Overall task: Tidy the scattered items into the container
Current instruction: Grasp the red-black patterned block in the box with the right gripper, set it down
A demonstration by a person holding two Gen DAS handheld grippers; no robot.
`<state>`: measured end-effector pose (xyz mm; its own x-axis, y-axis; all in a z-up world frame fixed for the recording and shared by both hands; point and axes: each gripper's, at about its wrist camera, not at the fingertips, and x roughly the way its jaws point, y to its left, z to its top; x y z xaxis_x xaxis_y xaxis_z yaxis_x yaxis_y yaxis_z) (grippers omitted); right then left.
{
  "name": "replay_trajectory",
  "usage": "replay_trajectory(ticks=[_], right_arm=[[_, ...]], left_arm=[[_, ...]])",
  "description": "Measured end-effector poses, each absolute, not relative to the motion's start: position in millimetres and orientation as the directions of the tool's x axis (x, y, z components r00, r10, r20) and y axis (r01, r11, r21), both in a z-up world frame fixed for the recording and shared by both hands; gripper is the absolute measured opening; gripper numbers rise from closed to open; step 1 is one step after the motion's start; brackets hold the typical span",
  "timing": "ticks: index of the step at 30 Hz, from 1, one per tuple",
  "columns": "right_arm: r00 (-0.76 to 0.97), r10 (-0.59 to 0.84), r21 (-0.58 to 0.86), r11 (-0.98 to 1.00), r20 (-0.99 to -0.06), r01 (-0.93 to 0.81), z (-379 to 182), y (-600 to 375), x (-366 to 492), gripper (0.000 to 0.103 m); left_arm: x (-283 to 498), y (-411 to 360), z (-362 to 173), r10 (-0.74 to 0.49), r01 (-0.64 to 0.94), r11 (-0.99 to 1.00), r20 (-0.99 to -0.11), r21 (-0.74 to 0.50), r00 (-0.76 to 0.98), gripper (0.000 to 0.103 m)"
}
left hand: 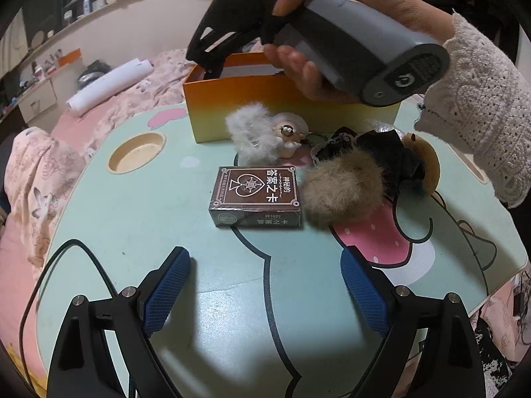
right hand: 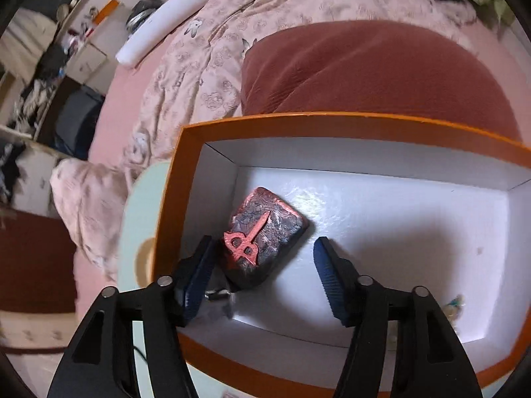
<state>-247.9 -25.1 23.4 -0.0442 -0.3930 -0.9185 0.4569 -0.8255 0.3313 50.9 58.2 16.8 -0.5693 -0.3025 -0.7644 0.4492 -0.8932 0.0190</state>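
An orange box (left hand: 265, 112) with a white inside stands at the far side of the mint lap table (left hand: 132, 219). In front of it lie a brown card box (left hand: 257, 195), a white feather puff (left hand: 252, 132), a small doll figure (left hand: 292, 132), a tan fur pom-pom (left hand: 341, 192), black lace fabric (left hand: 391, 152) and a tan plush (left hand: 428, 162). My left gripper (left hand: 265, 265) is open and empty, short of the card box. My right gripper (right hand: 262, 252) is open over the orange box (right hand: 172, 199); a dark red-patterned case (right hand: 265, 232) lies on the box floor between its fingers. It also shows in the left wrist view (left hand: 212, 49), over the box.
The table sits on a bed with a pink floral quilt (right hand: 205, 49). A round cup recess (left hand: 136, 152) is at the table's left. A white paper roll (left hand: 109, 83) lies on the bed. A dark red cushion (right hand: 381, 73) is behind the box. A black cable (left hand: 36, 292) runs at my left.
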Motion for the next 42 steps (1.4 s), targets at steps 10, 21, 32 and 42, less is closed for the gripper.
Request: replay_trajectory(ticks=[10, 21, 32, 42], right_arm=[[-0.057, -0.338, 0.287, -0.867, -0.939, 0.407, 27, 23, -263, 0.063], [-0.132, -0.308, 0.209, -0.847, -0.942, 0.490, 43, -11, -257, 0.063], [-0.252, -0.287, 0.105, -0.826, -0.924, 0.554, 55, 13, -242, 0.041], [-0.314, -0.491, 0.203, -0.743, -0.812, 0.638, 114, 92, -176, 0.041]], left_arm=[[50, 57, 15, -0.303, 0.449, -0.893, -0.764, 0.019, -0.570, 0.092], [50, 57, 15, -0.301, 0.449, -0.893, -0.763, 0.015, -0.572, 0.093], [51, 57, 15, -0.303, 0.450, -0.893, -0.762, 0.016, -0.572, 0.093], [50, 59, 16, -0.306, 0.457, -0.889, -0.763, 0.016, -0.569, 0.095]])
